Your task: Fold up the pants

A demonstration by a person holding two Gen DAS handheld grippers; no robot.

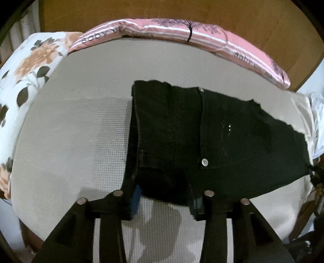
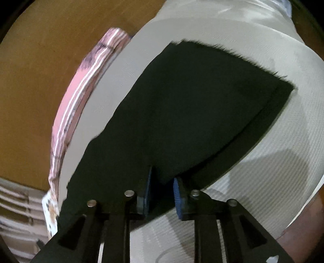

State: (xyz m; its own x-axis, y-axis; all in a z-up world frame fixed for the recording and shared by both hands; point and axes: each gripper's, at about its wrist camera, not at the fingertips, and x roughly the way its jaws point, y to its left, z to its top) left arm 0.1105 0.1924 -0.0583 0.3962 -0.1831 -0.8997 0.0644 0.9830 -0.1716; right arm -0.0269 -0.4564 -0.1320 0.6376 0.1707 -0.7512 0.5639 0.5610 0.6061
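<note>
Black pants [image 1: 218,137] lie on a grey mattress [image 1: 77,125], waist end with a silver button [image 1: 205,161] toward me in the left wrist view. My left gripper [image 1: 166,200] is open, its fingers wide apart at the near hem; a blue pad [image 1: 136,202] shows at the cloth's left edge. In the right wrist view the pants [image 2: 182,113] spread as a dark sheet with a frayed far edge. My right gripper [image 2: 162,194] is open, its blue pads [image 2: 178,199] straddling the near edge of the cloth without pinching it.
A pink striped pillow [image 1: 182,32] lies along the far edge of the mattress, against a brown wooden headboard [image 1: 243,18]. A floral pillow [image 1: 30,66] sits at the left. The pink pillow [image 2: 77,97] also shows at the left in the right wrist view.
</note>
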